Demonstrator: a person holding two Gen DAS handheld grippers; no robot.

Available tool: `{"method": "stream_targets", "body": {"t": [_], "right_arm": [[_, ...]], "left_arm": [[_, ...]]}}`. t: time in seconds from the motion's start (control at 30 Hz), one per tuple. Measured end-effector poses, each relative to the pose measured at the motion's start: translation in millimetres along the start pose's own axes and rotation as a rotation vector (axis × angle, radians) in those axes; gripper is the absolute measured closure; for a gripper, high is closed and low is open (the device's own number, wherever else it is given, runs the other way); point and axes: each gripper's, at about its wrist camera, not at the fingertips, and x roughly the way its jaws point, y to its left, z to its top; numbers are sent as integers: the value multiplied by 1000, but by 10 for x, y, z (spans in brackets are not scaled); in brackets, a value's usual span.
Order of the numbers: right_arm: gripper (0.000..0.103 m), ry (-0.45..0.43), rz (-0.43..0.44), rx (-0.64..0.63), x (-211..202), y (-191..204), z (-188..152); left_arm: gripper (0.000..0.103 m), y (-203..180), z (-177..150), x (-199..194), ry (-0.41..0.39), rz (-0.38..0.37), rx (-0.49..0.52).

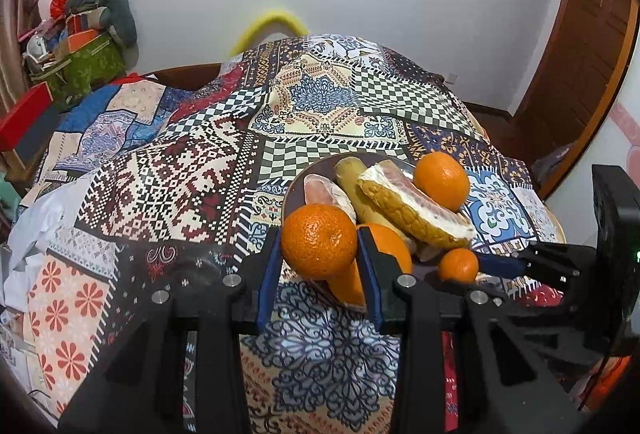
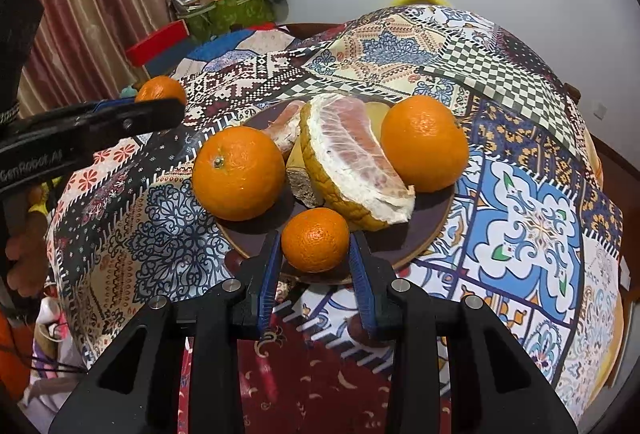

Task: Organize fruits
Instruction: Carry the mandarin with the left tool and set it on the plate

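**A:** Left unit status?

**B:** left gripper (image 1: 319,266) is clamped on an orange (image 1: 319,241), centre-low in the left wrist view. Blue pads (image 1: 267,274) touch it on both sides. Fruit sits at the fingertips, held off the cloth, just in front of the plate (image 1: 294,190). Stem dimple faces the camera, slightly down.

**A:** Right unit?

**B:** right gripper (image 2: 315,266) has its fingers apart, flanking a small mandarin (image 2: 315,240) that rests on the plate's near rim (image 2: 436,230), centre-low in the right wrist view. Left pad looks touching or nearly so, small gap on the right; can't tell if it's gripping.

**A:** Rest of the plate?

**B:** Pomelo wedge (image 2: 356,166) mid-plate, flesh side up, long axis running from upper left to lower right of the frame, pointed tip at lower right. Two large oranges: one at left (image 2: 239,173), stem dimple facing up toward the camera, one at right (image 2: 425,144). Both touch or nearly touch the wedge. A second pomelo piece (image 2: 286,130) lies behind, partly hidden.

**A:** Surface?

**B:** Patchwork tablecloth (image 2: 532,222) on a round table.
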Motion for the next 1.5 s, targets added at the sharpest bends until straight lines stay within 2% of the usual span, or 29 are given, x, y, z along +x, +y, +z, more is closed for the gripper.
{"method": "stream_targets", "body": {"t": [0.47, 0.6, 0.97, 1.5], "right_arm": [[71, 55, 19, 23, 170, -35, 63], [65, 34, 39, 34, 84, -46, 60], [64, -42, 37, 53, -249, -106, 8], [64, -79, 11, 113, -419, -387, -66]], "left_arm": [[66, 12, -12, 123, 18, -5, 1], [66, -7, 0, 124, 17, -7, 4], [66, -204, 174, 238, 24, -22, 34], [66, -360, 238, 560, 85, 1, 58]]}}
